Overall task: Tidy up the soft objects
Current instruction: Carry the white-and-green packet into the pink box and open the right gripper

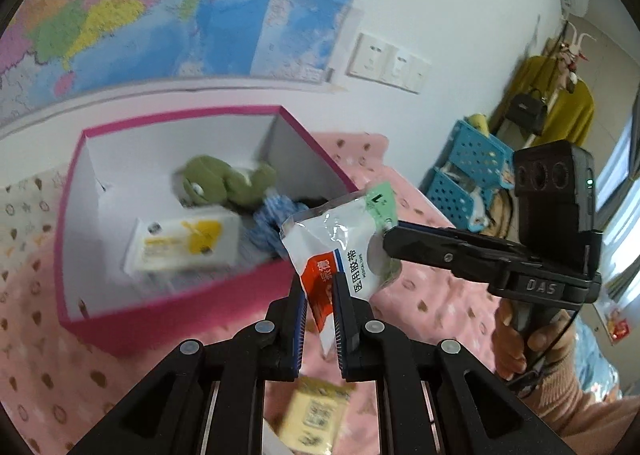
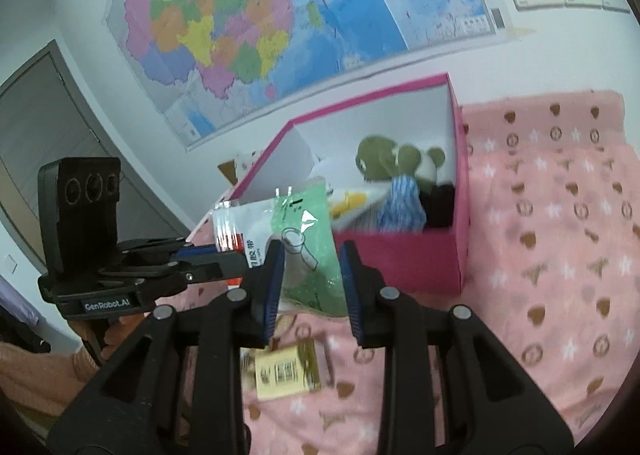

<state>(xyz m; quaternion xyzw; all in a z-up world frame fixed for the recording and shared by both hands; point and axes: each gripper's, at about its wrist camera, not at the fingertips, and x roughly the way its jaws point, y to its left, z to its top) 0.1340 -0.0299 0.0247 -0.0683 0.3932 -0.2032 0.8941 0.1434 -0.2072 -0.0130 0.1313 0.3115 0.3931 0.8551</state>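
Packet of medical tape, white with an orange-red patch and a green corner, hangs in mid-air at the centre of the left wrist view, clamped at its lower edge by the left gripper, whose blue-padded jaws are drawn close together on the orange-red end. The right gripper reaches in from the right of that frame and its tip meets the packet's green corner. In the right wrist view the right gripper has its jaws apart, the green half of the packet lying in the gap near the left pad; whether either pad presses on it cannot be told.

Behind the packet, at centre left of the left wrist view, the pink box stands open on the pink blanket. Inside it lie a green plush toy, a white and yellow pack and a blue checked cloth.

A yellowish sachet lies on the blanket at the bottom of the frame, below the left gripper. A map covers the wall at upper left of the right wrist view.
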